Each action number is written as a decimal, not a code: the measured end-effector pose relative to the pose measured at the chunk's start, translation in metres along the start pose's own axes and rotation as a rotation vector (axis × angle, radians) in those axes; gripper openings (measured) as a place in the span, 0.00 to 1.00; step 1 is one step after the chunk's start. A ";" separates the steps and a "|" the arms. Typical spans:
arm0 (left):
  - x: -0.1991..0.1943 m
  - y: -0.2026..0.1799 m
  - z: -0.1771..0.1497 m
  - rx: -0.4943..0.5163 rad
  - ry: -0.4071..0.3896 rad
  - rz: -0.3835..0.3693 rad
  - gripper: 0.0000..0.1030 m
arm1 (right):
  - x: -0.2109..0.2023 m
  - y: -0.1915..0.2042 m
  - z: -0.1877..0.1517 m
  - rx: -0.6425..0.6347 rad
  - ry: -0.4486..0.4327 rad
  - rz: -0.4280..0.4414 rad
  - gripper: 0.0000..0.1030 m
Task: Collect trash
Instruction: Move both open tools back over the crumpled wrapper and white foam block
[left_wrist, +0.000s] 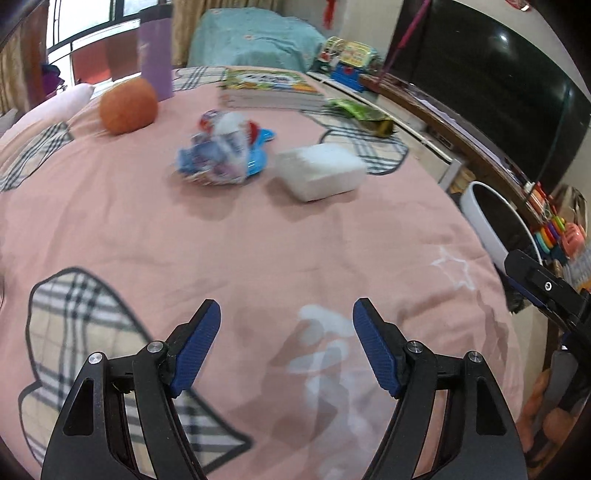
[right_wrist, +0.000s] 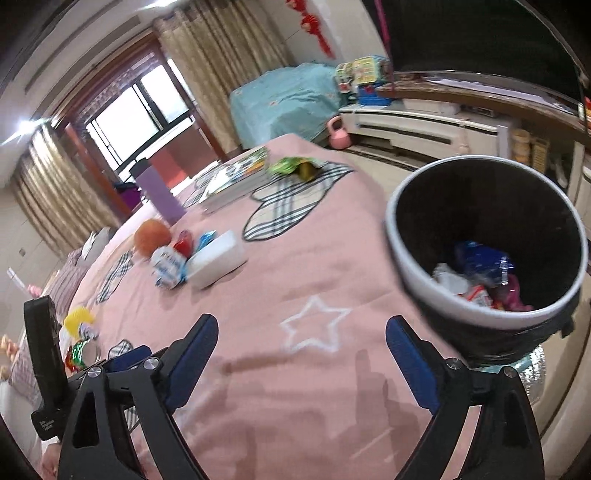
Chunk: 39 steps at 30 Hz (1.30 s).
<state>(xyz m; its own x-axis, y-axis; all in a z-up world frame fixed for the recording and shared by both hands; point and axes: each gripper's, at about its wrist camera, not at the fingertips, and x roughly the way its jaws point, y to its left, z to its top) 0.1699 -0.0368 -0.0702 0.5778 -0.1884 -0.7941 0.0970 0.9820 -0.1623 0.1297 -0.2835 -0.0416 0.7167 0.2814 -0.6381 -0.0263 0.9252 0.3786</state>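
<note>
A crumpled blue and white wrapper (left_wrist: 218, 157) lies on the pink bedspread (left_wrist: 258, 258), ahead of my open, empty left gripper (left_wrist: 286, 317). It also shows in the right wrist view (right_wrist: 168, 266). A green snack wrapper (left_wrist: 356, 110) lies at the far right edge of the bed; the right wrist view shows it too (right_wrist: 291, 166). A white bin with a black liner (right_wrist: 484, 236) stands beside the bed and holds several wrappers. My right gripper (right_wrist: 301, 338) is open and empty over the bed, left of the bin.
A white tissue pack (left_wrist: 321, 171), an orange ball (left_wrist: 127, 105), a purple cup (left_wrist: 155, 59) and a stack of books (left_wrist: 269, 88) are on the bed. A TV (left_wrist: 491, 85) and a low cabinet stand to the right. Toys (right_wrist: 79, 332) lie at the left.
</note>
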 end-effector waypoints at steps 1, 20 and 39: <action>0.000 0.005 -0.002 -0.008 0.001 0.002 0.74 | 0.002 0.004 -0.002 -0.006 0.004 0.002 0.93; 0.003 0.051 0.014 -0.086 -0.010 0.015 0.74 | 0.058 0.051 -0.020 -0.123 0.107 0.027 0.94; 0.051 0.063 0.096 -0.043 -0.062 -0.042 0.16 | 0.092 0.064 0.004 -0.168 0.127 0.045 0.94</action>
<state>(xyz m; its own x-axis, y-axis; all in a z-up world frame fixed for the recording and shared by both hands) 0.2835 0.0175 -0.0643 0.6228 -0.2267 -0.7488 0.0880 0.9713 -0.2209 0.1966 -0.1997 -0.0738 0.6193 0.3430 -0.7063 -0.1797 0.9376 0.2978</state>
